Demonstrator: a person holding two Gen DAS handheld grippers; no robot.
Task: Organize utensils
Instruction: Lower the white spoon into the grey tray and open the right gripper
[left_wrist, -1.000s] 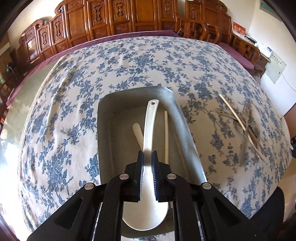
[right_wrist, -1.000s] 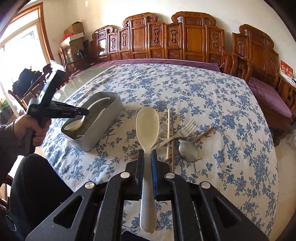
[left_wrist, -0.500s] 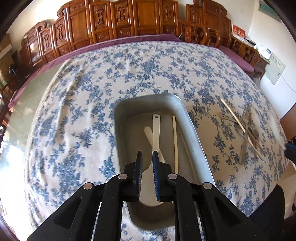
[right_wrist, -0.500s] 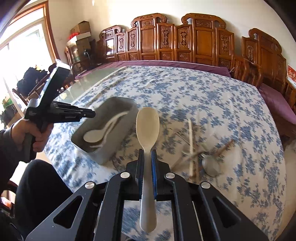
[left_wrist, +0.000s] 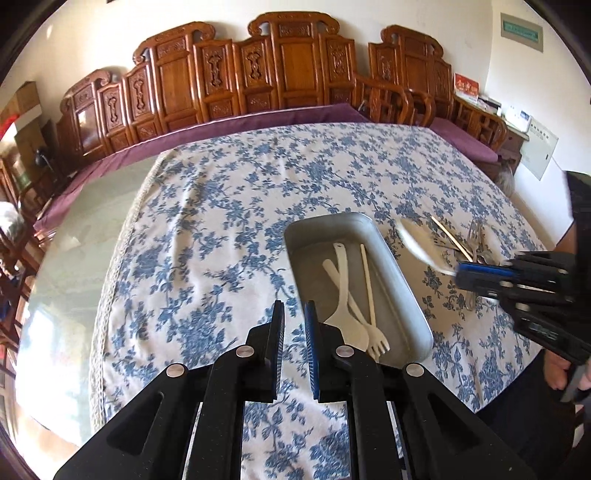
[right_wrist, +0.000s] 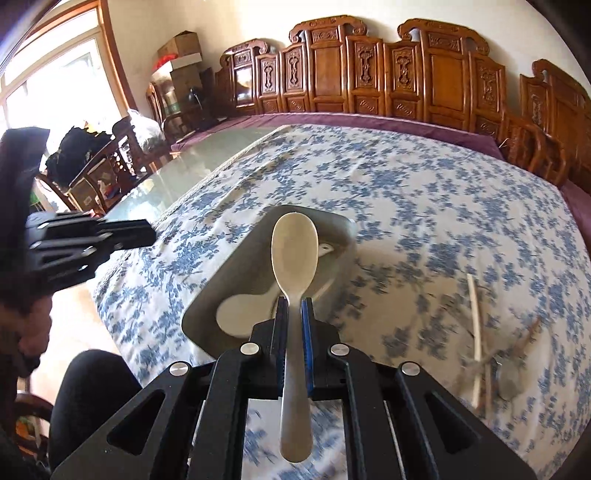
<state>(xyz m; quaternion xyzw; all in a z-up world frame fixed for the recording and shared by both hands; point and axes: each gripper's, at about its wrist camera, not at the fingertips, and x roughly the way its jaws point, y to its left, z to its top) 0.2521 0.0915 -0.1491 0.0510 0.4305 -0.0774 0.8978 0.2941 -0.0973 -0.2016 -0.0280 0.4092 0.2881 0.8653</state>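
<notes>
Left gripper hangs level with jaws slightly parted, empty. Right gripper is clamped on a spoon.

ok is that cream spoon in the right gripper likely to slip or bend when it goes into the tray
The cream spoon looks rigid: it stays straight though the right gripper pinches only its thin handle. Its smooth, glossy surface could let it pivot. It probably weighs little, so the tray shouldn't shift.

Each gripper is matte black plastic with blue finger pads and silver screws.
</notes>
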